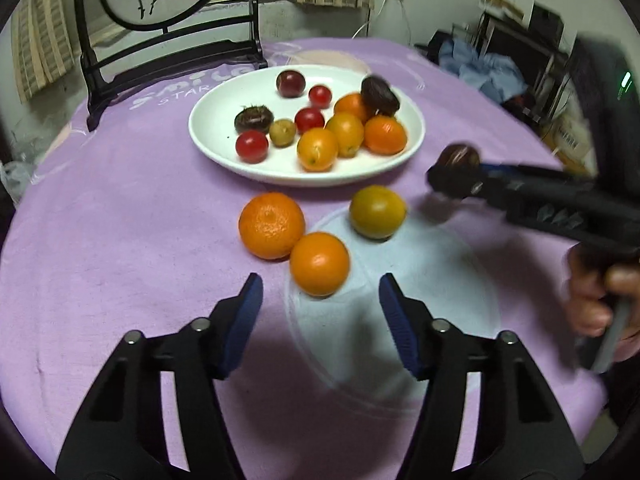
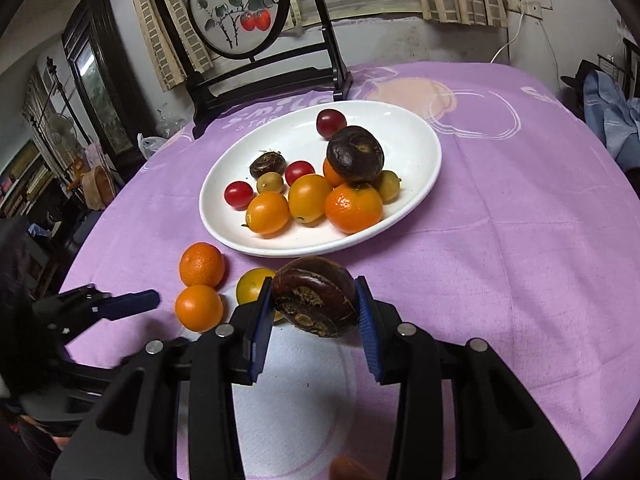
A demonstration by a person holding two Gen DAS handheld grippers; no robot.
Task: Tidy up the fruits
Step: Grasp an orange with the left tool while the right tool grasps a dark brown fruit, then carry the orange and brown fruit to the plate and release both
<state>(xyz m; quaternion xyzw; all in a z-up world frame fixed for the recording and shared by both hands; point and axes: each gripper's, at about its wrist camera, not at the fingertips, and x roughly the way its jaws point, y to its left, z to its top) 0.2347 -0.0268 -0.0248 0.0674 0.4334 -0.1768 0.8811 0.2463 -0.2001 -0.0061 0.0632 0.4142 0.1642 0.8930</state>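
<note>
Right claw (image 2: 314,304) around water chestnut (image 2: 316,298)

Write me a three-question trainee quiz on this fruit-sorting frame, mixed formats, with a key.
1. True or false: the left gripper is shut on an orange.
2. Multiple choice: what does the right gripper hold? A) cherry tomato B) dark brown water chestnut C) kumquat
3. Fill in: ___ citrus fruits lie on the purple tablecloth outside the white plate.

Key: 1 false, its jaws stand open and empty, with an orange just ahead of them; 2 B; 3 three.
</note>
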